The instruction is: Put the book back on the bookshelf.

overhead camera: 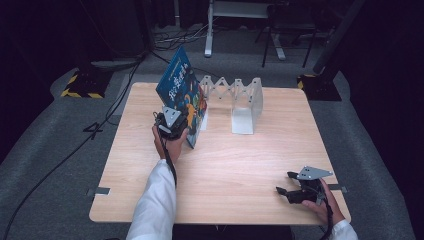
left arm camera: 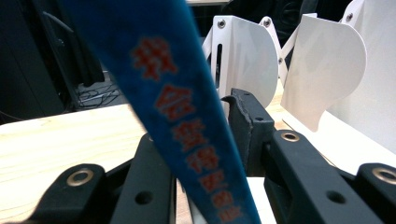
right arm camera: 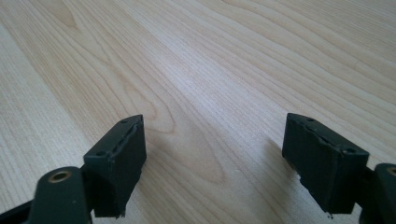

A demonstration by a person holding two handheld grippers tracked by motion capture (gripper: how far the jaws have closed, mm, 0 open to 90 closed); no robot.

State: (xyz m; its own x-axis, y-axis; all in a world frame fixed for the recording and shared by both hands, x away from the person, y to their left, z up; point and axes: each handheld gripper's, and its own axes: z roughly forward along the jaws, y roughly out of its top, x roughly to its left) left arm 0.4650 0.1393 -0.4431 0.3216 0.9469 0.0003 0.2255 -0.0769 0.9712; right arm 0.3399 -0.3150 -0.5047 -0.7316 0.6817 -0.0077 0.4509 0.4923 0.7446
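Observation:
A blue picture book with orange lettering stands tilted on the wooden table, leaning toward the left end of a white folding book rack. My left gripper is shut on the book's lower edge. In the left gripper view the blue spine runs between the black jaws, and the rack's white dividers stand just behind. My right gripper rests low near the table's front right corner. It is open, with bare wood between its fingers.
Black cables trail over the grey floor to the left of the table. Dark stands and a yellow-and-black striped base sit beyond the far edge. A metal frame stands farther back.

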